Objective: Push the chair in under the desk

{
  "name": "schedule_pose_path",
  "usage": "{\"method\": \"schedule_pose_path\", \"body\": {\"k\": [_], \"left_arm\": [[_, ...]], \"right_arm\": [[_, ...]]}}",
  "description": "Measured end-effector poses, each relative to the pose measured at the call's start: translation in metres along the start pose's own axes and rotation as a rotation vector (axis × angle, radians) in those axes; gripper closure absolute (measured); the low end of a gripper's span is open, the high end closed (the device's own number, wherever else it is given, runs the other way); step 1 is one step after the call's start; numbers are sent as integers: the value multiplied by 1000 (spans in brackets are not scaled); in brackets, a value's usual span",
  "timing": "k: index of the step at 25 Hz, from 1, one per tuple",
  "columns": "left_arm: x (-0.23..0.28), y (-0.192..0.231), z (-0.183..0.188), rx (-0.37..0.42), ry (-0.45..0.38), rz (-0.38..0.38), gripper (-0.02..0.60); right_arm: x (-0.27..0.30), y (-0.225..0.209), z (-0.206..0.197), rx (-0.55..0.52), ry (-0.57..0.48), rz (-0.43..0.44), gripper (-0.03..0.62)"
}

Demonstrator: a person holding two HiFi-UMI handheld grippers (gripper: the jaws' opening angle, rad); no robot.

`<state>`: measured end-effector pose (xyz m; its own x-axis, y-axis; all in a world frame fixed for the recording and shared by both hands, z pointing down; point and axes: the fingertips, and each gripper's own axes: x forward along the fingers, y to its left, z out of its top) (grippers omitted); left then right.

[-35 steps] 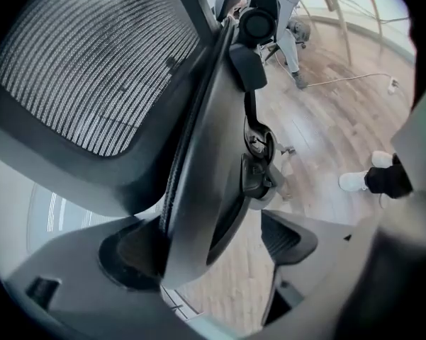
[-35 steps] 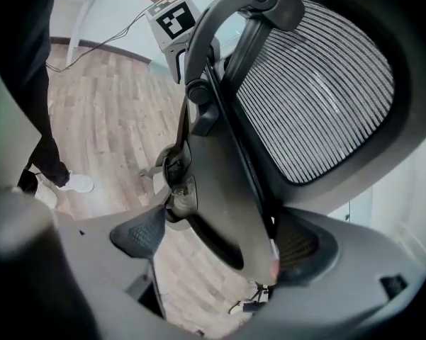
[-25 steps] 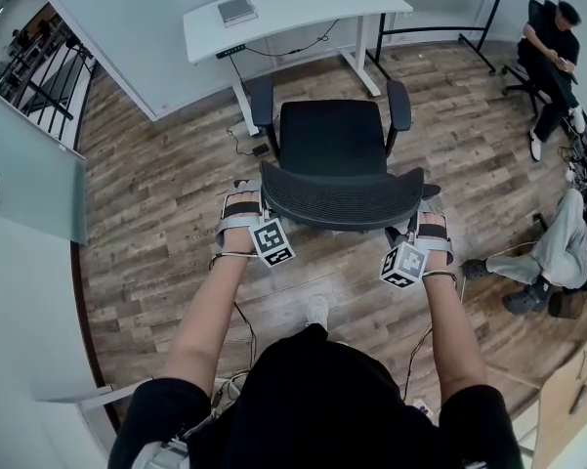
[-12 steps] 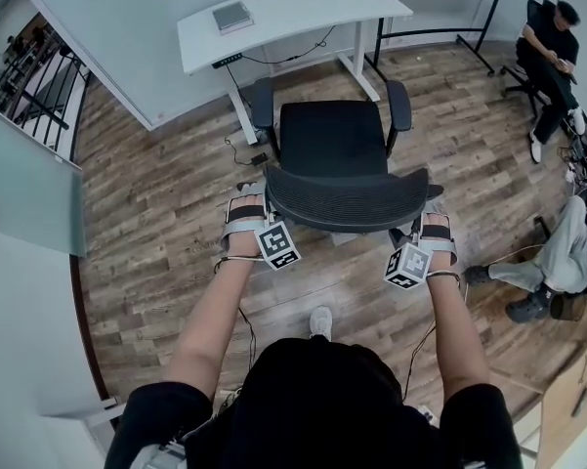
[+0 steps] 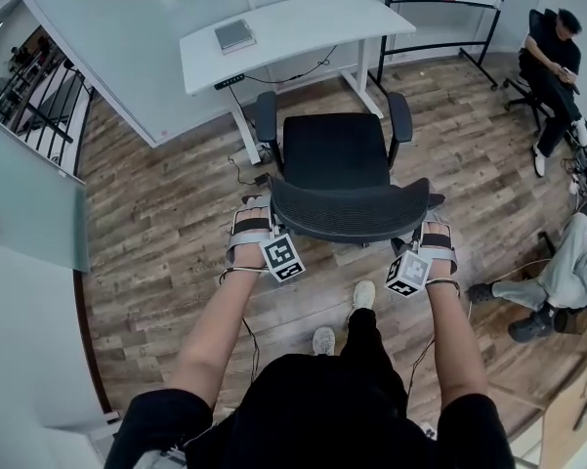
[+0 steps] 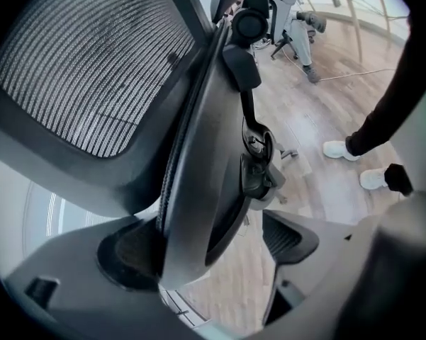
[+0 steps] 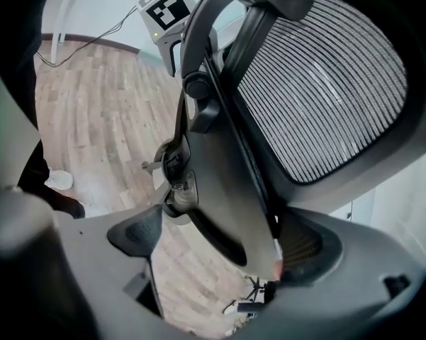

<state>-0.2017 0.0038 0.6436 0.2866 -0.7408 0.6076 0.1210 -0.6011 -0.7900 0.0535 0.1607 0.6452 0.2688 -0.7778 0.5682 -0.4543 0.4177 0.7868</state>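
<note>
While the left gripper [image 5: 252, 210] and right gripper [image 5: 432, 218] straddle the chair [image 5: 334, 154] back's edges, jaws released, the bench [image 5: 293, 22] lies beyond, slightly leftward. Neither gripper is nearer.

Right gripper [image 7: 220, 241]: jaws apart, straddling the chair [image 7: 319, 83] backrest rim. Mesh-side jaw touches the rim; the other stands clear, wooden floor [image 7: 92, 98] showing in the gap.

Wood-plank floor [image 5: 156, 193], glass partition [image 5: 29, 179] left, pale wall [image 5: 107, 18].
</note>
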Motion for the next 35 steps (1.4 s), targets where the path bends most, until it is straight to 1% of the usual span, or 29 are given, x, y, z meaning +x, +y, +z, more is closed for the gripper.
{"method": "schedule_pose_path", "body": {"k": [2,5,10,15,17,20,26,32,35], "left_arm": [[5,5,7,-20,-12,17,141],[12,8,14,-35,-13,21,141],[23,16,23,-45,7,32,141],[35,25,29,-84,5,24,141],[39,25,33,-78,9,28,141],[49,33,39,-81,22,36,141],[69,50,51,-129,45,36,141],[95,66,53,-128,89,4,141],[108,74,51,-131,113,6,141]], "right_arm": [[9,-7,-6,-18,6,-9,102],[19,-12,-12,-36,7,-7,92],[34,-25,-18,-46,-22,-4,92],[51,-36,-19,-48,-59,1,92],[57,-40,-23,-55,-69,-1,92],[71,-51,-24,-45,-86,17,92],[102,-76,-27,-35,-121,25,92],[132,-98,-23,2,-138,16,91],[144,-104,-19,0,-159,39,91]]}}
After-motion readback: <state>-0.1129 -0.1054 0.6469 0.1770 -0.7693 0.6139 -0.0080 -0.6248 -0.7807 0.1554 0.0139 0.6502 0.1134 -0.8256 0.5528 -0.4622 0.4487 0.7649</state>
